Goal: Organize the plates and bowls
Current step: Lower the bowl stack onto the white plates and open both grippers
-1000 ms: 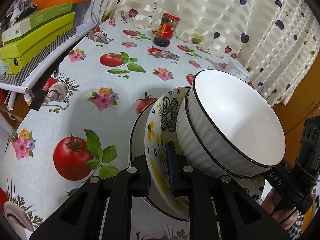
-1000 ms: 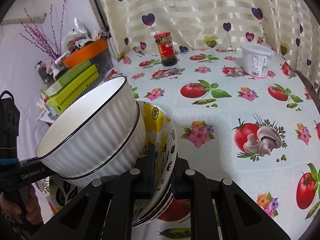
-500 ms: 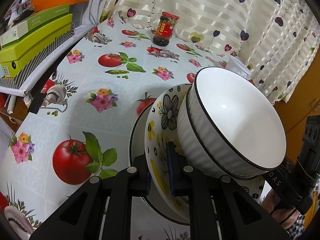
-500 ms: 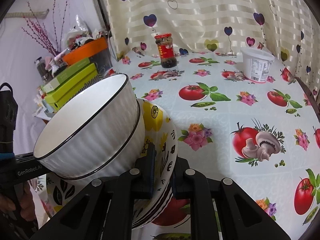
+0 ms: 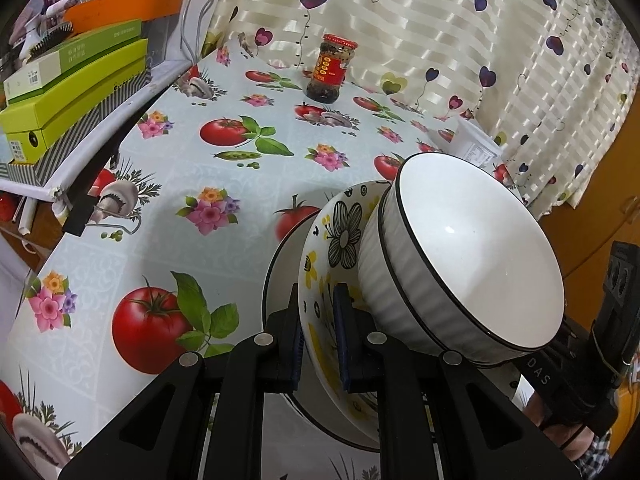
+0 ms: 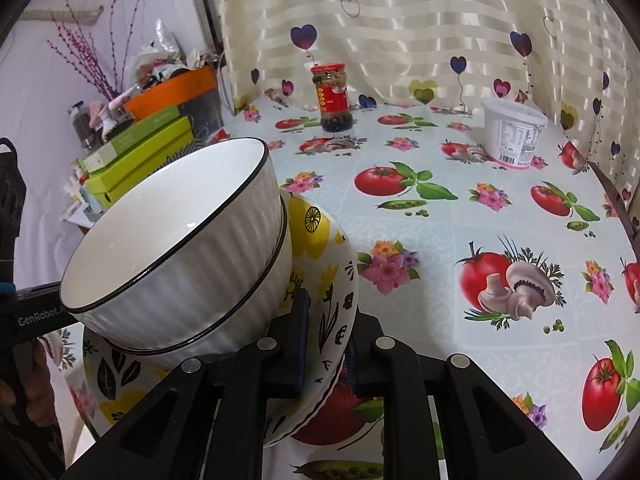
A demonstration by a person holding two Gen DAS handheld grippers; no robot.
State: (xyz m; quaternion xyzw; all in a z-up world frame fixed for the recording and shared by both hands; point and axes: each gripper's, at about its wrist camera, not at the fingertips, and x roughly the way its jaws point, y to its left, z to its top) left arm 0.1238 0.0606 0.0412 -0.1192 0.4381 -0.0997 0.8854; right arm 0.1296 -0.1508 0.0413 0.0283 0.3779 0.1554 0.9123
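- Right now a stack of dishes sits between the two tools, near the front edge of the desk [image 6: 460,240]: two white ribbed bowls [image 5: 472,264] nested together sit in a yellow flowered plate [image 5: 344,236], and a black-rimmed white plate [image 5: 280,264] lies under that.
- On one side, the left hand-held gripper [image 5: 318,340] sits narrow on the flowered plate's rim, one blue pad on each face.
- Opposite it, the right hand-held gripper [image 6: 326,344] pinches the plates' rim; its jaws are just opening, with the rim between them and the pads apparently touching.
- My reading is that the stack is being set down or let go, with both plates tipped, not flat.
- To do this well, lower both sides evenly until the bottom plate rests flat on the desk before either pinch is fully released.
- Ease the two tools apart together; if one side lets go first, the bowls could slide towards it.
- Draw each tool straight back along the rim's plane so a pad cannot catch the plate edge.
- Keep the stack well apart from the red-lidded jar [image 6: 334,98] and the white tub [image 6: 514,132] at the back.
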